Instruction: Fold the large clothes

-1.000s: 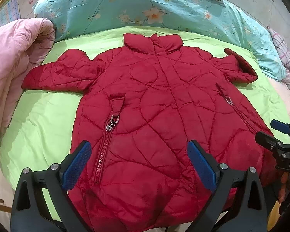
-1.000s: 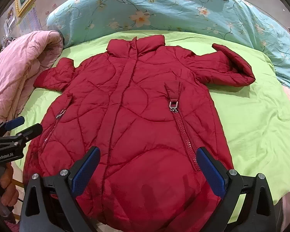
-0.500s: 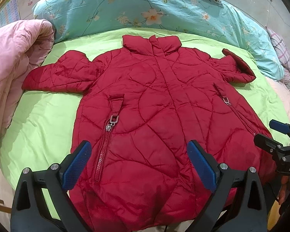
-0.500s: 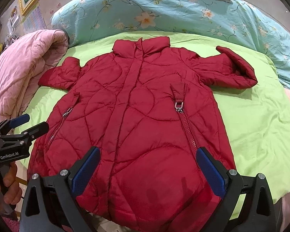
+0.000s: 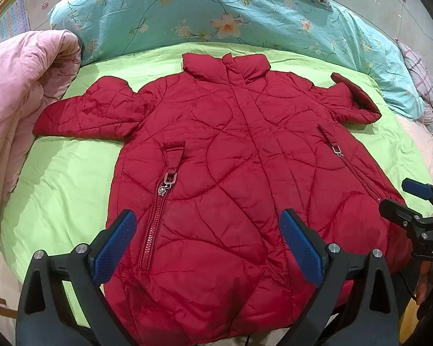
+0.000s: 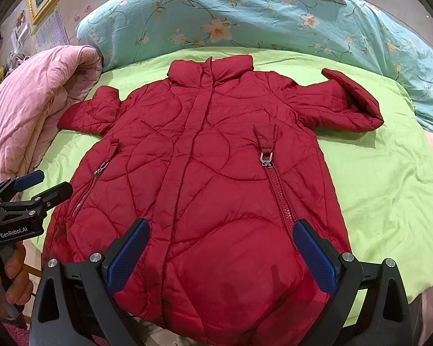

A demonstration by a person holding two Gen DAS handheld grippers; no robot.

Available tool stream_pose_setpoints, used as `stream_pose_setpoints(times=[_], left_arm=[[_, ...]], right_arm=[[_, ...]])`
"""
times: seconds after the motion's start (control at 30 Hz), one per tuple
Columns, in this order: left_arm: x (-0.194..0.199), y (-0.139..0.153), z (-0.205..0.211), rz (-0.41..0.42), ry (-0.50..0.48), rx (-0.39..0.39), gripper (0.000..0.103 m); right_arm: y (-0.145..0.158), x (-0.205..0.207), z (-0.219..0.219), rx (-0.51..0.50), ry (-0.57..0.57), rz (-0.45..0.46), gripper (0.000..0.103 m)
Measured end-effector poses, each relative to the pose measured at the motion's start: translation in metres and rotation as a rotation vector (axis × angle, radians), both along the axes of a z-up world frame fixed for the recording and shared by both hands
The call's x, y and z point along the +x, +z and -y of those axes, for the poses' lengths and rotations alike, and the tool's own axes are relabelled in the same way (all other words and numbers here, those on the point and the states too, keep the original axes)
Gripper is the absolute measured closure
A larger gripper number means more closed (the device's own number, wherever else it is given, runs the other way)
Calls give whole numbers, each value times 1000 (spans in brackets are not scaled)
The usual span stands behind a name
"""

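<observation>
**Red quilted coat spread flat on the bed**

Red and puffy, the quilted coat lies face up on a lime-green sheet, collar toward the pillows, hem nearest the cameras. Its shell is smooth and slightly glossy, stitched in curving lines, with a covered placket down the middle.

At the far left sits a bunched pink quilt, soft and crinkled. Next comes one short sleeve, stretched flat toward it. A toothed pocket zipper with a metal pull slants down that side; a second zipper mirrors it on the other. The far sleeve is folded back on itself into a rounded hump. Behind everything runs a teal floral duvet.

The left gripper hovers over the hem, its blue textured pads spread wide, holding nothing. The right gripper is likewise released and empty.
</observation>
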State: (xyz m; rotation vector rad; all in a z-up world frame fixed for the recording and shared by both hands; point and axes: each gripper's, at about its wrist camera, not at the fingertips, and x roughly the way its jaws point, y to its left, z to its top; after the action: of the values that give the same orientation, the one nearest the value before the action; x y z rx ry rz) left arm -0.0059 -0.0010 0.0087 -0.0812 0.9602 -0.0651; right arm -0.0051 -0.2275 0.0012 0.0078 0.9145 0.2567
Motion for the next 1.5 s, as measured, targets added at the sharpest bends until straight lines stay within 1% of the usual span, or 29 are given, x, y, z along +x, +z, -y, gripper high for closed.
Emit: stream_pose_setpoints(times=[0.13, 0.43, 0.57, 0.77, 0.83, 0.9, 1.03, 1.1, 1.17, 1.3, 1.33, 1.43, 1.5], left_arm=[[0, 0, 1, -11, 0, 24, 3], [0, 1, 1, -16, 0, 9, 3], [1, 0, 1, -30, -1, 40, 3], [0, 1, 0, -25, -1, 17, 3], [0, 0, 1, -30, -2, 31, 3], [1, -1, 2, -27, -3, 66, 3], [2, -3, 2, -12, -4, 79, 3], [3, -3, 2, -20, -5, 83, 3], [2, -3, 2, -8, -5, 76, 3], [4, -4, 1, -14, -5, 78, 3], [5, -5, 0, 4, -4, 69, 3], [7, -5, -3, -22, -6, 69, 3], [10, -6, -5, -35, -6, 55, 3]], right_arm=[[0, 0, 0, 0, 0, 1, 3], [0, 0, 0, 1, 0, 0, 3], [-1, -1, 0, 1, 1, 0, 3], [-1, -2, -1, 3, 2, 0, 3], [-2, -2, -1, 5, 2, -2, 3], [-3, -1, -2, 7, 2, -6, 3], [-4, 0, -2, 9, 5, -12, 3], [-4, 0, -2, 12, 6, -12, 3], [-4, 1, -1, 15, 5, -12, 3], [-5, 4, 2, 26, 3, -17, 3], [-4, 4, 2, 29, 2, -17, 3], [-4, 7, 6, 46, 1, -17, 3], [-3, 10, 9, 47, -5, -16, 3]])
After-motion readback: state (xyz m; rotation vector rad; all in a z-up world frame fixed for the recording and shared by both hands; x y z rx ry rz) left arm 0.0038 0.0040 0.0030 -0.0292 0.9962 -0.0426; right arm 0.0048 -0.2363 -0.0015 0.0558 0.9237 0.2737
